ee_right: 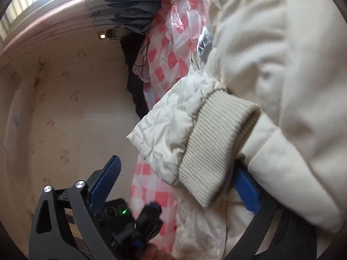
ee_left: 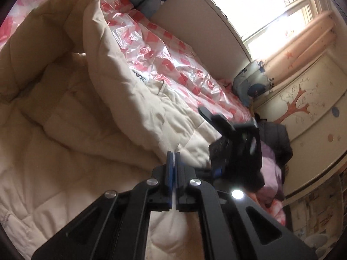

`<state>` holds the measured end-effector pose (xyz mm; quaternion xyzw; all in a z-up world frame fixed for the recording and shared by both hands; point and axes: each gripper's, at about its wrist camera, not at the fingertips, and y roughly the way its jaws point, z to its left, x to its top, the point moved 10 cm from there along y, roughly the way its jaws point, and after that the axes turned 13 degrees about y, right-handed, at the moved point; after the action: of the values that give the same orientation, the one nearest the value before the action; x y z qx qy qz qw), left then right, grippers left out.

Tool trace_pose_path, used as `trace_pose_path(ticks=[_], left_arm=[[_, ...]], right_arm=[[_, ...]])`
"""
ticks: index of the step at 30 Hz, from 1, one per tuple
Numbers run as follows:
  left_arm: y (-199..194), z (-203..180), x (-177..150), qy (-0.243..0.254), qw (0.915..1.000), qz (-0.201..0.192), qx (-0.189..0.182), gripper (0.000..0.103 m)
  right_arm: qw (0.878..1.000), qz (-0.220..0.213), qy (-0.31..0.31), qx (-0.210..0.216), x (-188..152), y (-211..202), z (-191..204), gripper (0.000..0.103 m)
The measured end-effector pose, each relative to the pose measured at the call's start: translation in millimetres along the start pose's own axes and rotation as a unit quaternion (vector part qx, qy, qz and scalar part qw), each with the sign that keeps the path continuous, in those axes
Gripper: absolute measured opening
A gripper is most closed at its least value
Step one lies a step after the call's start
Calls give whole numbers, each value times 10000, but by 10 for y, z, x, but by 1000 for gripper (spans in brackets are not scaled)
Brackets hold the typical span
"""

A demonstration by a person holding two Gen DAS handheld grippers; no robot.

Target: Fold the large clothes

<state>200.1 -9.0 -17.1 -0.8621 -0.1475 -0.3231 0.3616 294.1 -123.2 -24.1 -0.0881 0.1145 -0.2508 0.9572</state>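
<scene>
**Cream jacket half-folded on the bed, my left gripper pinched tight, my right gripper spread around the cuff**

I am working over a bed (ee_left: 195, 49) covered with a clear plastic sheet (ee_left: 151, 49) printed in pink and white squares. The cream padded jacket (ee_left: 65, 108) lies across it, bulky and rumpled, with one thick edge rolled up and over toward the far side. A white label (ee_left: 139, 78) shows on the jacket near the plastic.

My left gripper (ee_left: 172, 158) has its blue pads pressed together, with no gap showing. Pale jacket fabric bunches directly under and behind the fingers; I cannot tell whether a fold of it is caught between the pads.

My right gripper (ee_right: 177, 184) has its jaws standing apart. One blue finger (ee_right: 106, 179) is out in free air on the wall side; the other (ee_right: 247, 190) is tucked under the jacket's sleeve. The ribbed beige cuff (ee_right: 216, 149) hangs between them, close against the far finger and clear of the near one, so nothing is clamped. The quilted white lining (ee_right: 169, 130) spills out beside the cuff.

A patterned blue pillow (ee_left: 251, 84) sits at the end of the bed by the window (ee_left: 260, 10).
</scene>
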Motion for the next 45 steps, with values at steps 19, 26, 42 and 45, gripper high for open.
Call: trace_pose_path(ticks=[19,26,42,45], left_arm=[[-953,494,51,-40,9921,-554,1127,23],[-1305,672,243,-269,9826,-1094,1478,76],[-279,1098,736,1291,9436,94,3047,85],[-61,1275,662,1376,9346,492,3244,85]], right_arm=[[9565,-1438,-2295,-1081,131,-952,1037,11],[9202,-1565,-2739,-2319,348,-1558,685,11],[8578,-2193,-3572,-2975,339,-1476,658,30],[8474,-1806,-3759,-3286,386,-1000,587,34]])
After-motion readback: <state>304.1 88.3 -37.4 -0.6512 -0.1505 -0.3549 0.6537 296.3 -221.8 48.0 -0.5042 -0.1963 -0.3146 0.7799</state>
